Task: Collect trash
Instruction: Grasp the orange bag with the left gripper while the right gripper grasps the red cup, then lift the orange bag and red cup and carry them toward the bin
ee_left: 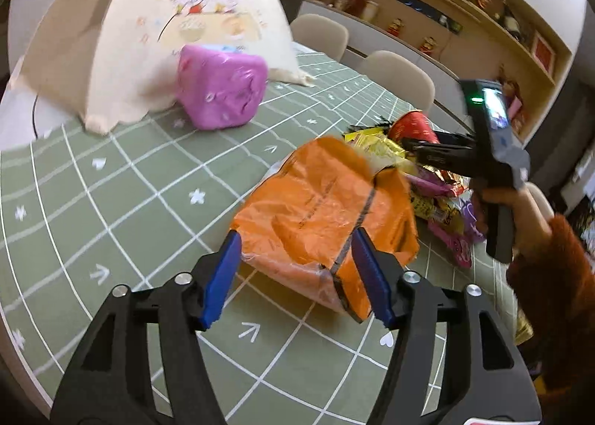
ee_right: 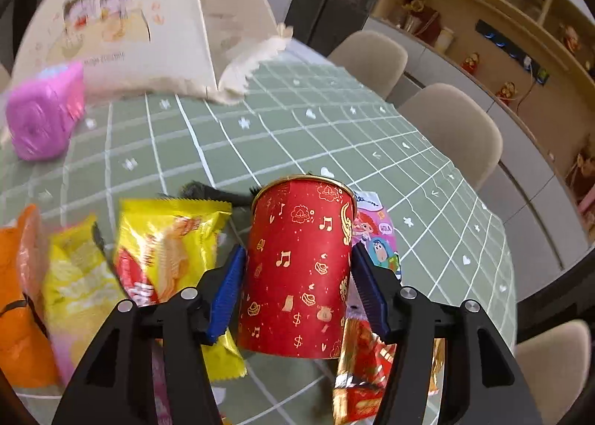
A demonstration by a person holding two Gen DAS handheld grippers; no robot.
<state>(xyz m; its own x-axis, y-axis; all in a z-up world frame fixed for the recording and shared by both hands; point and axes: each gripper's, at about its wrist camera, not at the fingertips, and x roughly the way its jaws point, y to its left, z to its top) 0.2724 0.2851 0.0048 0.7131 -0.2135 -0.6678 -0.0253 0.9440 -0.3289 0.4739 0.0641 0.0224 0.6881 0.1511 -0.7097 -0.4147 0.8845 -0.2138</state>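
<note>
My right gripper has its jaws spread around the red paper cup. The cup stands tilted between the blue pads; the left pad sits against its wall, and a sliver of gap shows at the right one, so I judge it bracketed, not yet pinched. My left gripper has its jaws spread as well, straddling the near end of the orange plastic bag, with neither pad pressing the film.

Step in hand, as I judge it: picking litter from the pile for the bag. The next move calls for closing on the cup without crushing it, and a hold on the bag's edge to keep its mouth open.

Just left of the cup lie yellow snack wrappers, with the orange bag beyond them; behind the cup is a cartoon-printed packet, and below it a red and gold wrapper. All rest on the green grid tabletop.

Both grippers point steeply down; the left wrist view shows my right hand gripping its handle.

Far left of the cup sit a pink wrapped pack and a cream food cover.
</note>
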